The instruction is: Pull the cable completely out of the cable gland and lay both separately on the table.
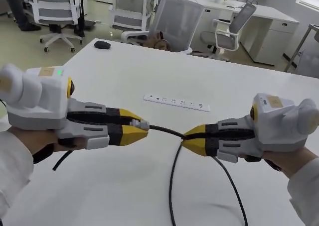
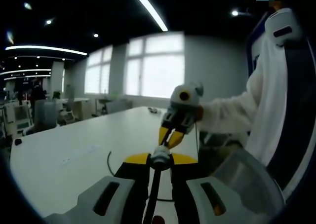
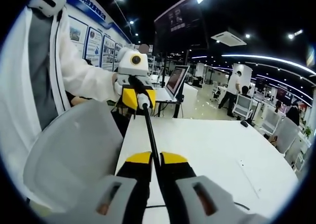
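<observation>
Head view, far left: left claw [image 1: 142,126], held in a sleeved hand above the white table [image 1: 149,76], yellow jaws pressed together on the cable gland [image 1: 135,121]. The gland is a pale grey piece sitting right at the jaw tips, nose pointing right. A black tail of the cable [image 1: 167,131] drops out beneath the left hand toward the table edge, so the cable runs through the gland, not pulled free. Right of the gland, the cable crosses the gap between the two claws in a shallow bow, clear of the table. It enters the right claw [image 1: 185,136], whose yellow jaws are clamped on it at the tips. Below the right claw two black strands run down across the table toward the person. Beyond the gap a white power strip [image 1: 177,102] lies flat on the table, well apart from both claws; a dark mouse [image 1: 102,45] sits near the far left corner; office chairs [image 1: 174,19] stand behind. Left gripper view: left claw [image 2: 160,160] closed around the cable gland [image 2: 160,156], cable [image 2: 152,194] passing back between the jaws; right claw [image 2: 170,136] faces it just ahead. Right gripper view: right claw [image 3: 155,160] pinches the cable [image 3: 149,130], which runs straight up to the cable gland [image 3: 143,102] at the tips of the left claw [image 3: 139,99].
</observation>
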### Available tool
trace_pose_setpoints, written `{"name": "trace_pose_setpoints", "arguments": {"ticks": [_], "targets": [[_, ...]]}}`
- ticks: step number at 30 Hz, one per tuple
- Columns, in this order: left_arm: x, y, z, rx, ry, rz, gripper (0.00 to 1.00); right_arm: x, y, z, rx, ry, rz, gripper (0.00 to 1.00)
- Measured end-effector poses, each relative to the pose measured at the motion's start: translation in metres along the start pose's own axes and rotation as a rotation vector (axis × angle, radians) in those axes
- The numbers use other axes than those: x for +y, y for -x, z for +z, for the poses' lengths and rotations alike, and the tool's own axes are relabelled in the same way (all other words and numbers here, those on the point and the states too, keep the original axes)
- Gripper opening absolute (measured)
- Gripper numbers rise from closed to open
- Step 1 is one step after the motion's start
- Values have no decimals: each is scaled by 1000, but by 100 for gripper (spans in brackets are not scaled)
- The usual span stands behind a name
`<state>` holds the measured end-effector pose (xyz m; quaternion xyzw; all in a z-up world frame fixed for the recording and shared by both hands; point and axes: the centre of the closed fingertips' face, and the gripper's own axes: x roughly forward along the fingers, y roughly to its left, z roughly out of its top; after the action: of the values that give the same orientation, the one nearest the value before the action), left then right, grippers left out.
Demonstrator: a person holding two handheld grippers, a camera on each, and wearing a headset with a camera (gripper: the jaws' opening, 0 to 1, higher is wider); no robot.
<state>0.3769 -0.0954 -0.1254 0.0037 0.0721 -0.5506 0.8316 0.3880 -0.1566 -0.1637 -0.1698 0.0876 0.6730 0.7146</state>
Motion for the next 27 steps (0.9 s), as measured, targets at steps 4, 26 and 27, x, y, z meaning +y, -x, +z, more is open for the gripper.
{"name": "trace_pose_setpoints", "arguments": {"ticks": [4,26,27], "targets": [[1,-1,2,-11,-9,7,17,-1,2,1,-5,-3,-10,4],[-2,-6,6,-15,-11,1,17,6,-14,45,-25,118,20,17],[-2,-6,6,-16,-11,0,17,7,-18,46,-19,130,28,17]]}}
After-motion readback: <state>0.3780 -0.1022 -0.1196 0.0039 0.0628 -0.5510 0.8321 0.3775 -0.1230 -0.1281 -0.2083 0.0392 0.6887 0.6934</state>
